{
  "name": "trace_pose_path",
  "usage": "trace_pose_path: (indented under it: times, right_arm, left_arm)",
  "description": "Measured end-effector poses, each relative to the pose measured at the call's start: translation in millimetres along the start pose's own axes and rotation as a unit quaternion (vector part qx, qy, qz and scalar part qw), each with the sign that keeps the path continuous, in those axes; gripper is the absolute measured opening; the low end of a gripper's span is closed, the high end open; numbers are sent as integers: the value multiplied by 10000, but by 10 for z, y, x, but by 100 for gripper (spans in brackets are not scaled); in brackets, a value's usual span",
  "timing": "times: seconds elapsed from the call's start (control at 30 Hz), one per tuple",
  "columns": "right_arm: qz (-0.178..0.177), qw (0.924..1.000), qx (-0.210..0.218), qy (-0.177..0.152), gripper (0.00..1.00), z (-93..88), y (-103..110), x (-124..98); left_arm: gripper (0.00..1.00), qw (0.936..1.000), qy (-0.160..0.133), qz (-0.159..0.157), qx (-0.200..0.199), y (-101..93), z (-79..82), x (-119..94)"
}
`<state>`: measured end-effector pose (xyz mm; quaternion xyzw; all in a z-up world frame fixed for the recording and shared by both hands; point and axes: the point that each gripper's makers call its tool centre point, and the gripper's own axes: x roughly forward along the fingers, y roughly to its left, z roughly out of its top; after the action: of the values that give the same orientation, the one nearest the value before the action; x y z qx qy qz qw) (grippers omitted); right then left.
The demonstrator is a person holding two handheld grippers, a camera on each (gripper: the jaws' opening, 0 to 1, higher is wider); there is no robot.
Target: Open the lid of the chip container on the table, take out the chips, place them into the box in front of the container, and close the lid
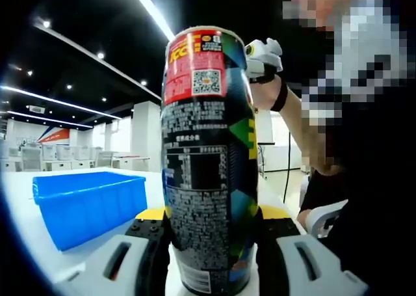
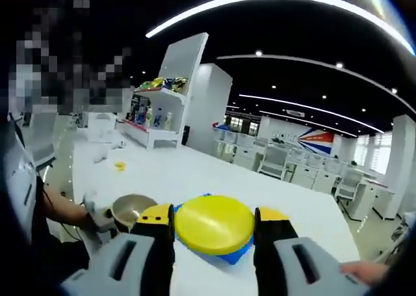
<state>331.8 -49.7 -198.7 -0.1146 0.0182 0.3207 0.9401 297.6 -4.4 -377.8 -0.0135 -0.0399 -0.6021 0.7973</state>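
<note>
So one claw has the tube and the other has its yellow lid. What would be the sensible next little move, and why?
Probably tip the chip container, clamped in the left gripper, toward the blue box beside it so the chips slide out. The yellow lid is already off, held in the right gripper, and the box looks empty from here.

Chip container (image 1: 208, 159): red top band carries a QR code and yellow lettering, too blurred to read. Below, dense white small print on black, likewise illegible. No readable text in the right gripper view.
</note>
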Motion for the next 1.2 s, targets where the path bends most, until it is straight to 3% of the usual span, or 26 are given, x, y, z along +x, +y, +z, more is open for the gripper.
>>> trace_pose_path:
  times: [0.33, 0.73, 1.2]
  right_arm:
    - [976, 9944, 395, 74, 46, -39, 547, 136]
    - [1312, 9905, 385, 116, 46, -72, 852, 266]
    - [1559, 9866, 382, 303, 46, -176, 977, 331]
  left_arm:
    - [53, 10000, 5, -5, 10, -2, -5, 3]
    - [53, 10000, 11, -4, 18, 0, -7, 4]
    - [53, 10000, 12, -4, 35, 5, -11, -2]
